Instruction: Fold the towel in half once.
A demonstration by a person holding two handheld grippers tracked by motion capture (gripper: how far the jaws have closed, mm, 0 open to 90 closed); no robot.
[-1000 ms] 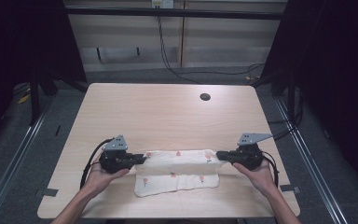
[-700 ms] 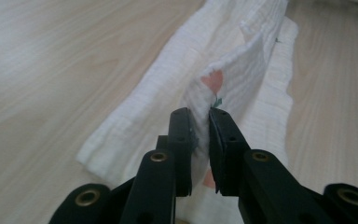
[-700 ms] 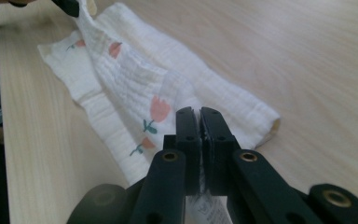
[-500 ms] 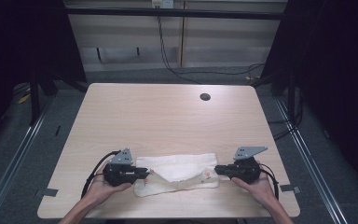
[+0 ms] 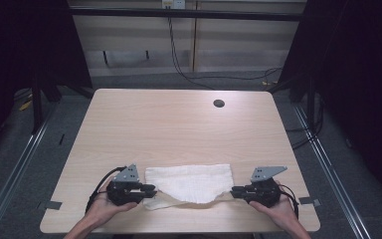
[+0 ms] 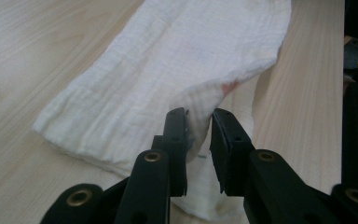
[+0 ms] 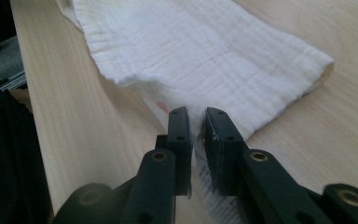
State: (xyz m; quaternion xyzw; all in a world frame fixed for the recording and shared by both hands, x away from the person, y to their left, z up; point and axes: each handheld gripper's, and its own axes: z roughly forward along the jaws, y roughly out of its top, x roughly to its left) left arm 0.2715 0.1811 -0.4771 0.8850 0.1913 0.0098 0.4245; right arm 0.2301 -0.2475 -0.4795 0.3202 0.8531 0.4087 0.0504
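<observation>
White cloth [image 5: 189,181] bears faint red marks, no readable writing.

Even overhead light falls on the pale wooden table [image 5: 179,129] in the high view, while the floor and walls around it sink into near-black. The picture is soft and slightly grainy, with no hard shadows. In the left gripper view, the white cloth [image 6: 168,60] is brightly lit and almost washed out at the top, its weave faintly visible. The black jaws close to the lens look soft-edged. The right gripper view is similarly bright, with dark, blurred corners at left.
</observation>
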